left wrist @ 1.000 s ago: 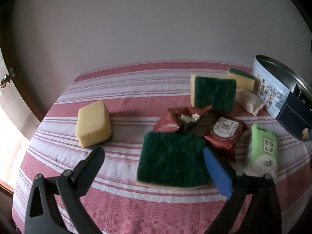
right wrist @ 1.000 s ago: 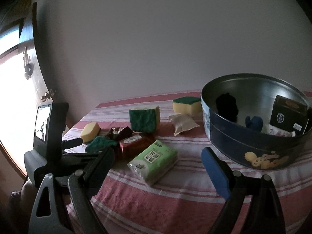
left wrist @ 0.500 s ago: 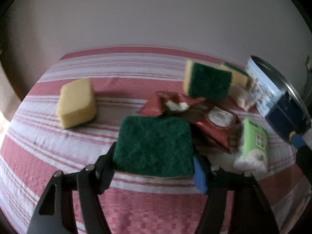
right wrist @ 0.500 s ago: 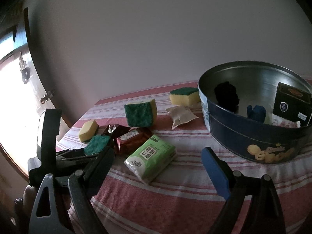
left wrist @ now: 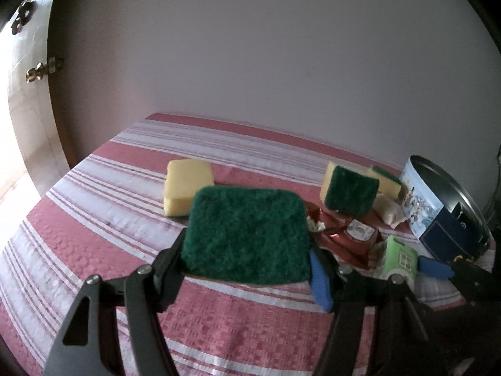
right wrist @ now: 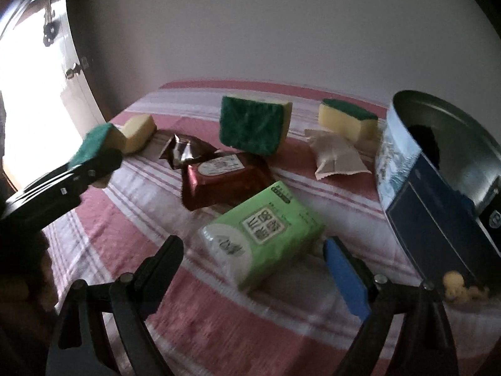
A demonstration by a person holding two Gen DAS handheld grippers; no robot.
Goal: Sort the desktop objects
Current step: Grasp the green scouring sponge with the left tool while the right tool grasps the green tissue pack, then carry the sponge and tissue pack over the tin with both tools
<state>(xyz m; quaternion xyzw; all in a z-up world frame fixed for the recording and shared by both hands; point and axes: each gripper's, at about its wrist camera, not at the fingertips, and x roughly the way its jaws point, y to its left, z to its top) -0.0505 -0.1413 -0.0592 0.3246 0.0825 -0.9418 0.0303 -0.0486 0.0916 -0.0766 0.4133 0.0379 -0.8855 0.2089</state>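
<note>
Left gripper (left wrist: 247,247) clamps green-topped sponge (left wrist: 247,235); we keep squeeze steady. Right gripper (right wrist: 253,260), jaws wide, empty, straddles green tissue pack (right wrist: 263,235); we centre before closing.

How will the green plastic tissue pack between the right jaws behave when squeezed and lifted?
The green plastic tissue pack looks soft, so it will likely dent under the right gripper's open jaws. Its glossy film may slip. It is probably light and, lying flat, unlikely to roll.
</note>
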